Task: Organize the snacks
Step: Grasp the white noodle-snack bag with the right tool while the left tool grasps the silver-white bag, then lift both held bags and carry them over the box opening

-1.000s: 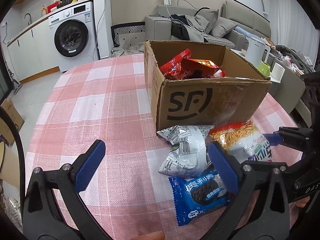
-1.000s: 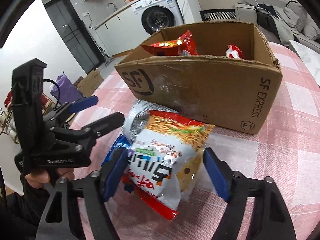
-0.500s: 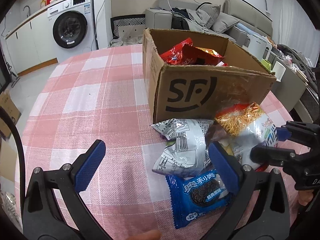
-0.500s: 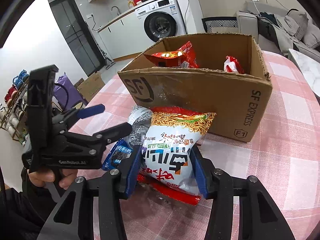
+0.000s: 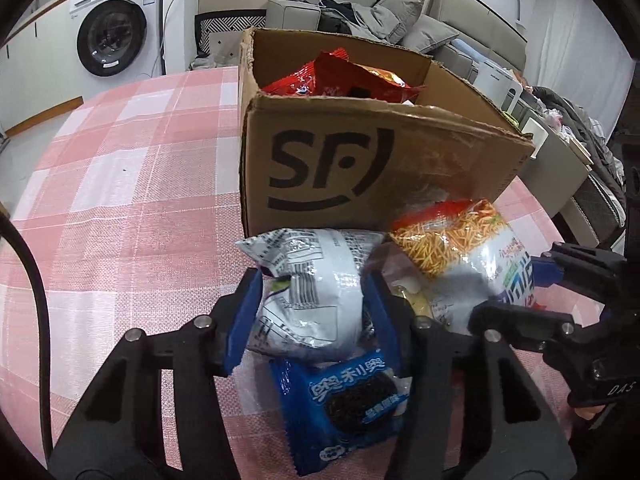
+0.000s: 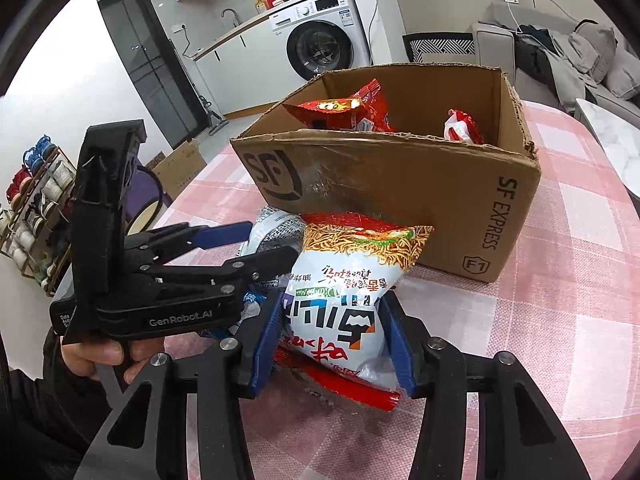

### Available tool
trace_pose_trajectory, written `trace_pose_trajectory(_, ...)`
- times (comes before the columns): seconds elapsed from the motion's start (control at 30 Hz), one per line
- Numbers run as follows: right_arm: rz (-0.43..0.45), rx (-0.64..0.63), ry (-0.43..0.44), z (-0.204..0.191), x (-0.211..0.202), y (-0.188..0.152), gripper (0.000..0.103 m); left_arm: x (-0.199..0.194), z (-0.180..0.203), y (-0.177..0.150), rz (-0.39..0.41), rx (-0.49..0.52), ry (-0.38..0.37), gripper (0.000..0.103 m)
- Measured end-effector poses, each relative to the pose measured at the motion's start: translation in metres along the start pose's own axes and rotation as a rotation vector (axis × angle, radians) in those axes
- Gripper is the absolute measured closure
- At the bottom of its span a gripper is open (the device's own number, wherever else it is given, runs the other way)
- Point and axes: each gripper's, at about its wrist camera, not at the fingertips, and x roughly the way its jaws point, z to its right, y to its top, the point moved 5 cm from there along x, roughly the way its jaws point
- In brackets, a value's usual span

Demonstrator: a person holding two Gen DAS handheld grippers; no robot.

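We work two handheld grippers side by side over a table (image 5: 120,184) spread with a pink-and-white checked cloth, where loose snacks lie in front of a cardboard box (image 5: 360,176) printed with a black logo. Our left gripper (image 5: 312,312) has just been closing, and its blue pads now press both sides of a silver snack bag (image 5: 316,284) that lies against the foot of the box's front wall. Our right gripper (image 6: 332,332) is clenched on a white-and-orange noodle snack bag (image 6: 344,284), its pads squeezing the lower half of the pack while the top end leans toward the box's front wall; the red bottom seam sticks out beneath the pads. The two held bags sit just beside each other, the silver one to the left of the noodle pack in both views. A blue cookie pack (image 5: 352,396) lies flat on the cloth, nearer the table's front edge, partly under the silver bag and between the left gripper's fingers. Inside the box are red snack bags (image 6: 348,112), one against the left wall and a smaller one (image 6: 464,128) toward the right wall. A hand (image 6: 104,356) grips the left tool's handle. A washing machine (image 6: 324,44) stands in the room behind.
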Motion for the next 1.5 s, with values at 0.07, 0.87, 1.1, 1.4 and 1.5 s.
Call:
trace_pose_trajectory(0.07,0.0,-0.001,0.0,0.0,0.0,0.0,0.054,-0.004,0.003,0.0,0.014,0.015,-0.001,0.064)
trace_pose_trajectory(0.87,0.049,-0.019,-0.004,-0.002,-0.021,0.005,0.054,-0.054,0.015,-0.005,0.104,0.078,-0.003,0.079)
trace_pose_trajectory(1.1,0.086,-0.027,-0.007,-0.001,-0.039,0.008,0.054,-0.08,0.021,0.002,0.154,0.076,-0.018,0.079)
trace_pose_trajectory(1.4,0.144,-0.028,-0.015,-0.002,-0.06,0.016,0.054,-0.12,0.029,0.011,0.229,0.072,-0.024,0.079)
trace_pose_trajectory(1.5,0.156,-0.023,-0.017,-0.003,-0.063,0.019,0.054,-0.127,0.03,0.015,0.242,0.067,-0.022,0.079)
